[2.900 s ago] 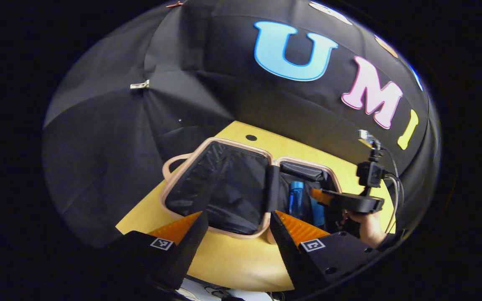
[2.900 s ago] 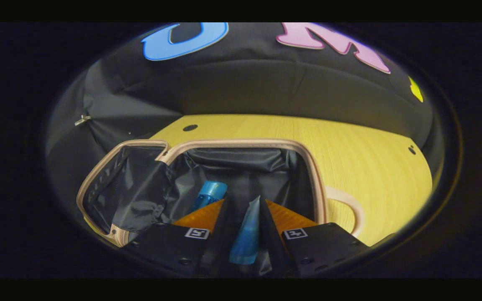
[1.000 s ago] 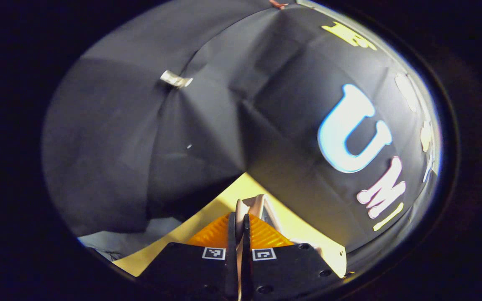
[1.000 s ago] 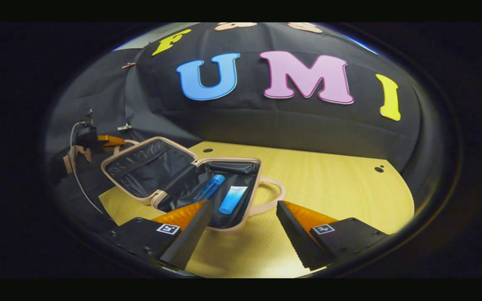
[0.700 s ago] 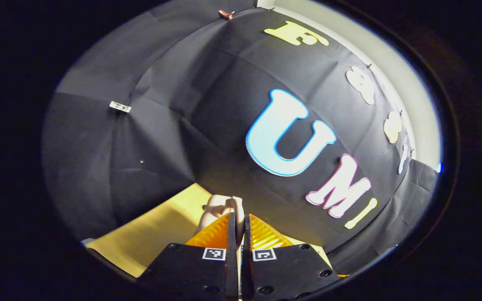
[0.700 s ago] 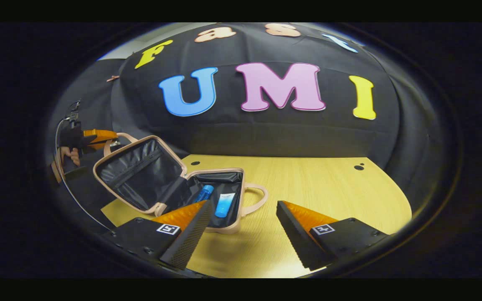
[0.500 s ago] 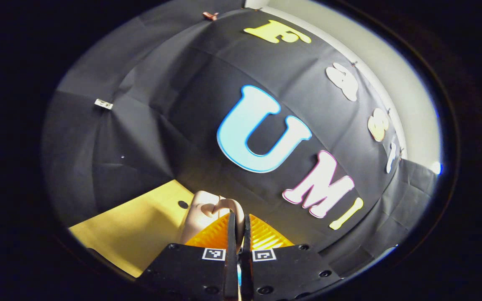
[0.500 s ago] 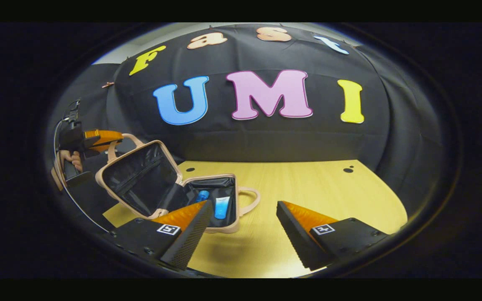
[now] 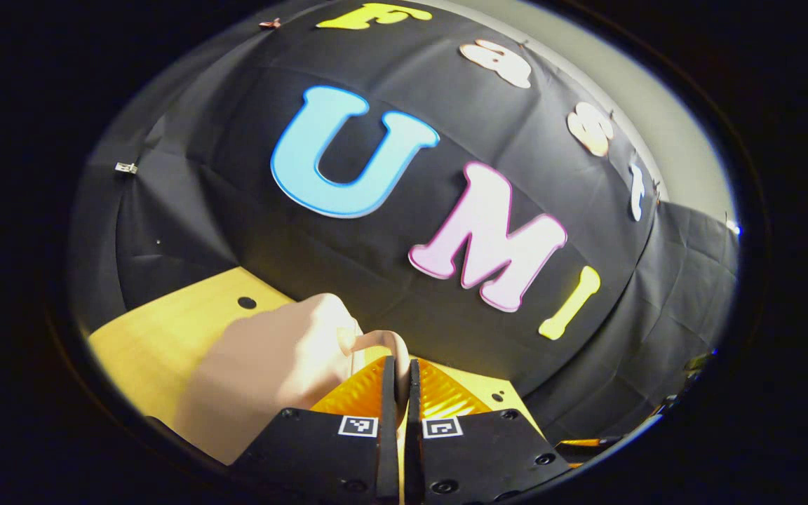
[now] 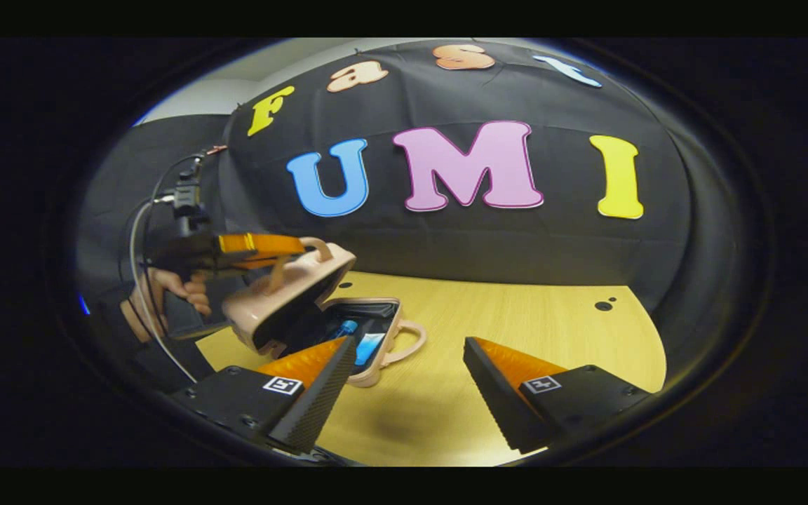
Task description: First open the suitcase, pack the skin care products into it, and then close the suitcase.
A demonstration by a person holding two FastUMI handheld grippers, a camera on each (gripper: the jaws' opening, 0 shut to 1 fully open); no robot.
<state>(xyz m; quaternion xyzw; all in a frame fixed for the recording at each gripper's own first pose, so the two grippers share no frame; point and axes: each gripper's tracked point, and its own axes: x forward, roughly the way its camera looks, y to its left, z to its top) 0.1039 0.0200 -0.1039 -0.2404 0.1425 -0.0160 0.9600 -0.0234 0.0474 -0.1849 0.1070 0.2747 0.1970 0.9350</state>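
Since half a second ago, our left gripper [image 9: 398, 382], clamped on the lid handle [image 10: 316, 245], has swung the suitcase lid [image 10: 285, 294] half-shut; lower gently, our right gripper [image 10: 404, 382] gaping clear

Black cloth wall [image 10: 460, 238], yellow wooden table [image 10: 537, 330], possibly dim lighting

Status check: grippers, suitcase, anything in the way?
Left gripper shut on lid handle, lid half-closed. Right gripper open, empty. Blue bottle and tube inside suitcase; path clear.
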